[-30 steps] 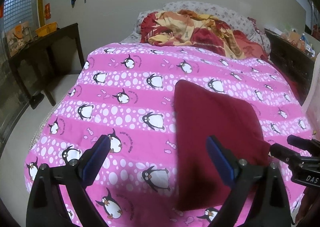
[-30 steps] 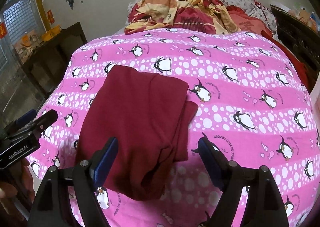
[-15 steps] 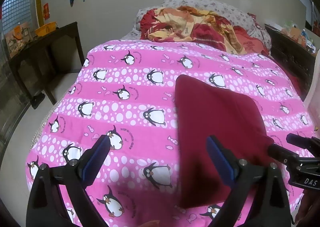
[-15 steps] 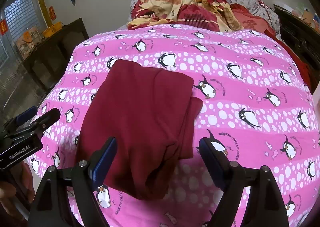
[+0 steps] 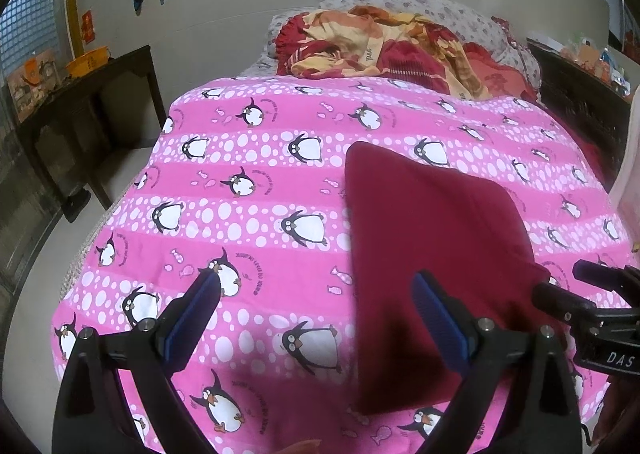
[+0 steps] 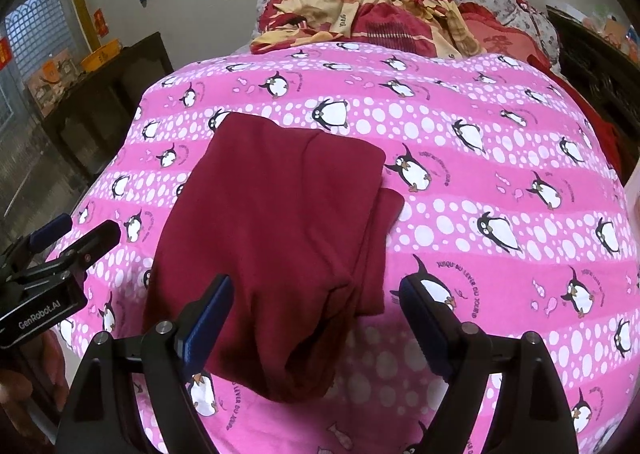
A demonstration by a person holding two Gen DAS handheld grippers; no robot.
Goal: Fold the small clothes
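- Maroon garment [image 6: 276, 230] lies folded into a rough rectangle on the pink penguin bedspread [image 6: 480, 190], toward the near edge of the bed, with a narrower under-layer sticking out along its right side.
- Right gripper [image 6: 314, 318] hangs above the garment's near end with its jaws spread wide and nothing between them; over the last second it has drawn back and up a little, so more of the cloth and bedspread shows beneath it.
- Left gripper [image 5: 316, 312] is likewise spread and empty, over bare bedspread just left of the garment, with its right blue pad [image 5: 438, 320] above the cloth's left margin; it too has risen slightly in that second.
- In each view the other tool shows at the frame edge, near the garment's side, not touching it as far as I can tell.
- Cloth itself has not shifted between the earlier frames and this one: same outline, same bulging near hem [image 6: 304, 382].
- My reading is that both tools have let go and are pulling away, so the fold looks finished or close to it; the protruding strip and the puffy near hem could still want a tuck or a press.
- Farther off, a crumpled red-and-yellow blanket [image 5: 384, 46] sits at the head of the bed, unchanged.
- Dark wooden table [image 5: 92, 98] stands by the left wall.
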